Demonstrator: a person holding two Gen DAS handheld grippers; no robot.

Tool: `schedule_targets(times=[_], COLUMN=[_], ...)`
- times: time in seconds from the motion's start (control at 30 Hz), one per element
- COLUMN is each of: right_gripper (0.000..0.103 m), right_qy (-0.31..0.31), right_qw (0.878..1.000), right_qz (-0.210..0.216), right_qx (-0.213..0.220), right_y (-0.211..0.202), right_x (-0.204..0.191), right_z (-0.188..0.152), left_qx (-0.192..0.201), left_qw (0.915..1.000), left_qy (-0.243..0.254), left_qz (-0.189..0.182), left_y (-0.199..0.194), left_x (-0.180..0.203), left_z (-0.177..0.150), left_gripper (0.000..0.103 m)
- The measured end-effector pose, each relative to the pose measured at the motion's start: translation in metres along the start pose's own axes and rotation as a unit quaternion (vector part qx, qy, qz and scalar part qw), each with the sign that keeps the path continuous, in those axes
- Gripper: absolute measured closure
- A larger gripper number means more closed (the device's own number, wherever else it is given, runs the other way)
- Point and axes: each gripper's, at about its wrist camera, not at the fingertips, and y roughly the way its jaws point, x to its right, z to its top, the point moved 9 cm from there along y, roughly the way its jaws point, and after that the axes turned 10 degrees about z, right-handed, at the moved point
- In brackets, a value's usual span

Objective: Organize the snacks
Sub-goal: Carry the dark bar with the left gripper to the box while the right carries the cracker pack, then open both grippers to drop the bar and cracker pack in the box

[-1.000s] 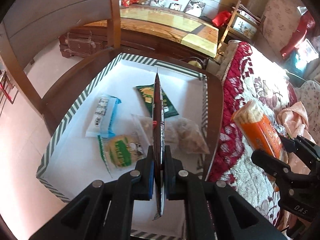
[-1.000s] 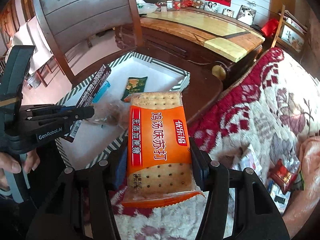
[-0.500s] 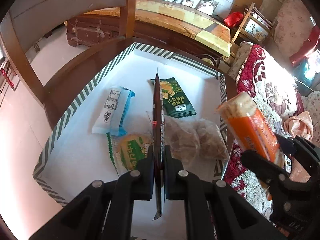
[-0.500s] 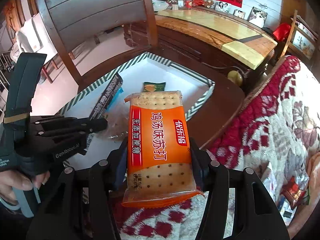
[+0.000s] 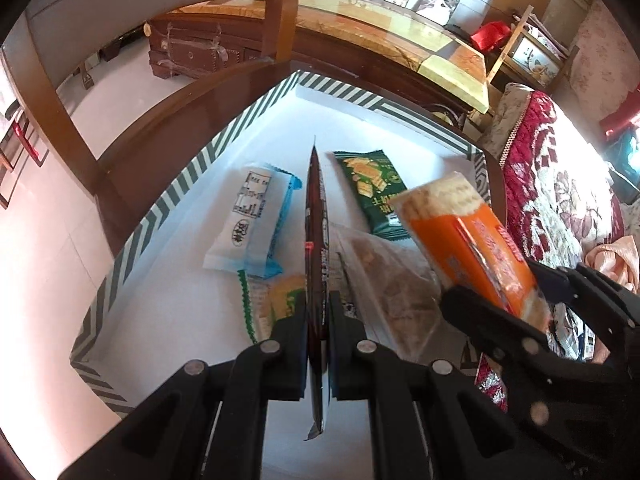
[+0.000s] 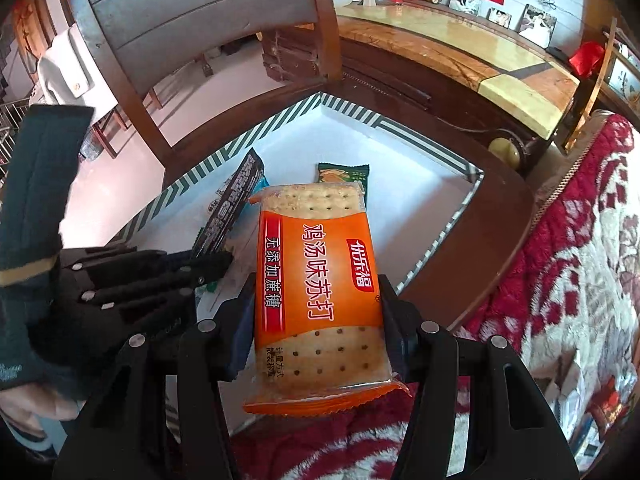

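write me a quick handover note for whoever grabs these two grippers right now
Left gripper: shut on a flat dark snack packet, held edge-up over the striped box.
Right gripper: shut on the orange cracker pack, above the box's near edge.
Already in the box: blue-white packet, green packet, clear bag, green-yellow packet.
Left: set both held packs into the box; more snacks on the red blanket.

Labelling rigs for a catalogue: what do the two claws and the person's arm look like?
Both claws, left and right, are matte black plastic linkages with silver round pins. The left one's blurred white lettering is unreadable. The sleeve is dark teal with a tan stripe.
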Motion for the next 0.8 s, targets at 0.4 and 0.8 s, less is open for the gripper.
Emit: schedule_targets(times=[0.4,0.8], right_gripper=[0.048,0.042], right_qy=[0.042,0.115], right_qw=[0.998,0.991], right_qz=[0.037,0.067], right_qx=[-0.017,0.025], right_y=[0.034,0.006], right_x=[0.008,0.019], right_z=[0.014,0.006], left_qx=[0.003,0.019], left_qw=[0.9996,0.9988], left_qy=[-0.017,-0.016], left_qz=[0.024,0.042], left_y=[0.005,0.002], left_x=[-0.011,-0.008], left_z=[0.005,0.006], left_gripper=[0.092,0.03])
